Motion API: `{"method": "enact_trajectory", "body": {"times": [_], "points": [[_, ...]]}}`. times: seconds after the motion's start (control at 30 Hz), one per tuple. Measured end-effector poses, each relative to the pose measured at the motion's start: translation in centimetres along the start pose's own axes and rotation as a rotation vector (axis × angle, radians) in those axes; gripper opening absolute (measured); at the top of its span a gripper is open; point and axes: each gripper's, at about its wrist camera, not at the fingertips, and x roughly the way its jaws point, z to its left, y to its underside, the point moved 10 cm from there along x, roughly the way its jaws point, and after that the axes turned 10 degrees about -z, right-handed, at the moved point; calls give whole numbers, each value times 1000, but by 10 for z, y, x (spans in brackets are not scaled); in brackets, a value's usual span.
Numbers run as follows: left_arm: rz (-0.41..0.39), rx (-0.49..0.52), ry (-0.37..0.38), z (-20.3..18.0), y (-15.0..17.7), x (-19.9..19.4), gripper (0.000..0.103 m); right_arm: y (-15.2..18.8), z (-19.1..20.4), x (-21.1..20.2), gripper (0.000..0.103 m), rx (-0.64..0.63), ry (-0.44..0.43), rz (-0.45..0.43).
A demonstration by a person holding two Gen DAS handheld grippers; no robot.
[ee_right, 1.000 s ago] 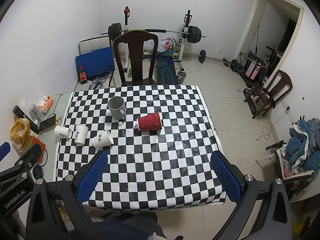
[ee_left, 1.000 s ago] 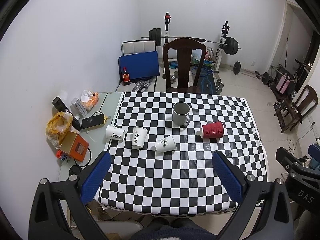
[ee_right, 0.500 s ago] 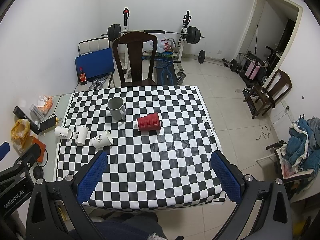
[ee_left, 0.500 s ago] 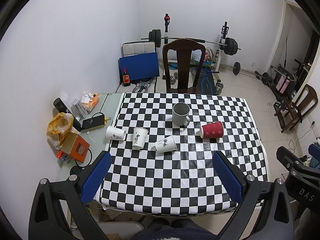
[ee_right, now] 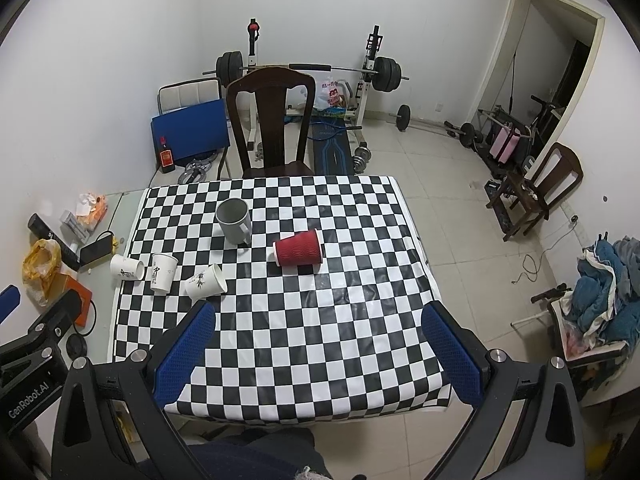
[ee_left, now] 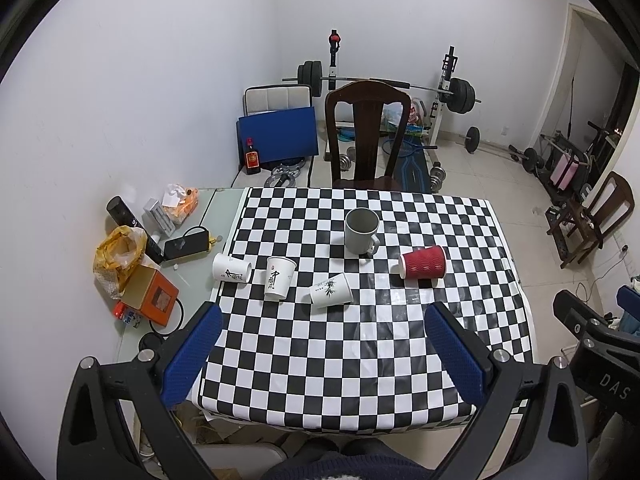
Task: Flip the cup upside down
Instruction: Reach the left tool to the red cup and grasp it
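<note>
On the checkered table stand a grey mug upright, a red ribbed paper cup on its side, and three white paper cups: one on its side at the left edge, one upright, one on its side. The same cups show in the right wrist view: mug, red cup, white cups. My left gripper and right gripper are both open and empty, high above the table's near edge.
A dark wooden chair stands at the table's far side. A side table at the left holds a yellow bag, an orange box, a phone and tissues. Weights and a barbell rack stand behind. Another chair and clothes are at the right.
Both views have shifted very slightly; the cups on the table have not moved and both grippers stay open.
</note>
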Motion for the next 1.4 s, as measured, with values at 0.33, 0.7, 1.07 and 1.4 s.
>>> {"method": "enact_trajectory", "body": {"times": [0.33,0.7,1.07,1.4], "points": [[-5,1,1,1,1,0,103,0,1,1,103,2,-3,0],[-22,35,-39,-7,-7,40,103,-7,-8,37,103,65,10,53],[170,186,-62,-61,34,197,103,83,-62,215,103,98,138,332],[280,400,-42,-136,72,329,103,176,-75,366,103,109,111,544]]}}
